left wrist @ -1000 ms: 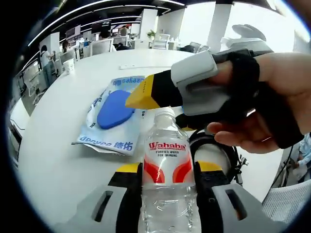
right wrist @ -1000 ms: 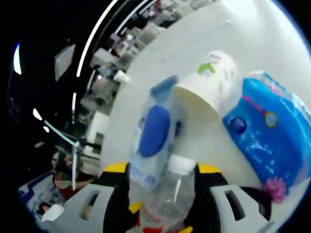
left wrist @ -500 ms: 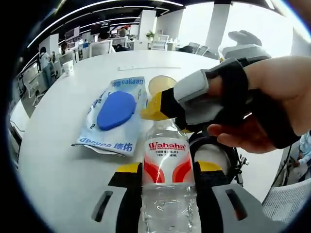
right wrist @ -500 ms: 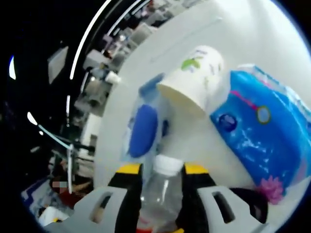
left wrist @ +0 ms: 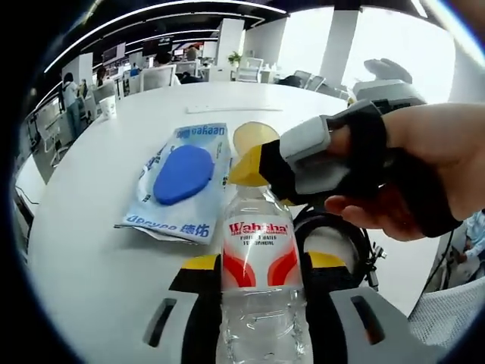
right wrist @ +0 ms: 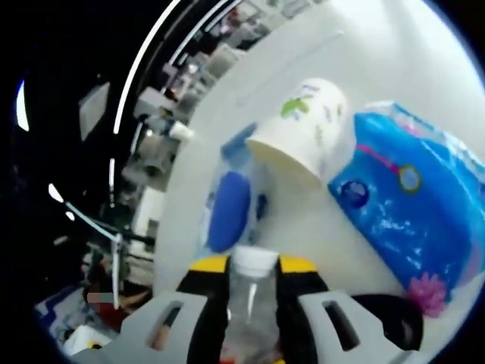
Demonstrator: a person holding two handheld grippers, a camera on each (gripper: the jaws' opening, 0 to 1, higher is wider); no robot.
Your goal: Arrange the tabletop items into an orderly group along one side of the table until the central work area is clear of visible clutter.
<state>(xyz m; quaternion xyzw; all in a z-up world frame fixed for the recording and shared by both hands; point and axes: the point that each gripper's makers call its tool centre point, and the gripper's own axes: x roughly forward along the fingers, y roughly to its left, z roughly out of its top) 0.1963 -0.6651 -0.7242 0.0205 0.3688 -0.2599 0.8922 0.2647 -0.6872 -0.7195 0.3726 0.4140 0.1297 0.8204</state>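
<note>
Since 1 second ago the right gripper (left wrist: pixel 254 163) has slid down over the top of the water bottle (left wrist: pixel 261 280); its yellow tip, then above the cap, now sits right at the bottle's neck in the left gripper view. In the right gripper view the jaws have drawn in and now pinch the bottle's white cap (right wrist: pixel 254 262), where earlier the bottle sat loosely between them.

A hand (left wrist: pixel 413 171) holds the right gripper, coming in from the right of the left gripper view. The left gripper (left wrist: pixel 261 265) clamps the bottle's body, its 2 jaws pressed against either side of the red-and-white Wahaha label. So both grippers grip the same bottle, which stands upright at the near edge of the white table (left wrist: pixel 91 250).

Behind the bottle, a flat wet-wipes pack (left wrist: pixel 182 182) with a blue oval lid lies on the table. Just beside it stands a paper cup (left wrist: pixel 254 136) with an open mouth; in the right gripper view the cup (right wrist: pixel 303 129) shows a green printed motif and touches a blue tissue pack (right wrist: pixel 402 205). Black headphones (left wrist: pixel 337 235) lie just beside the bottle.
</note>
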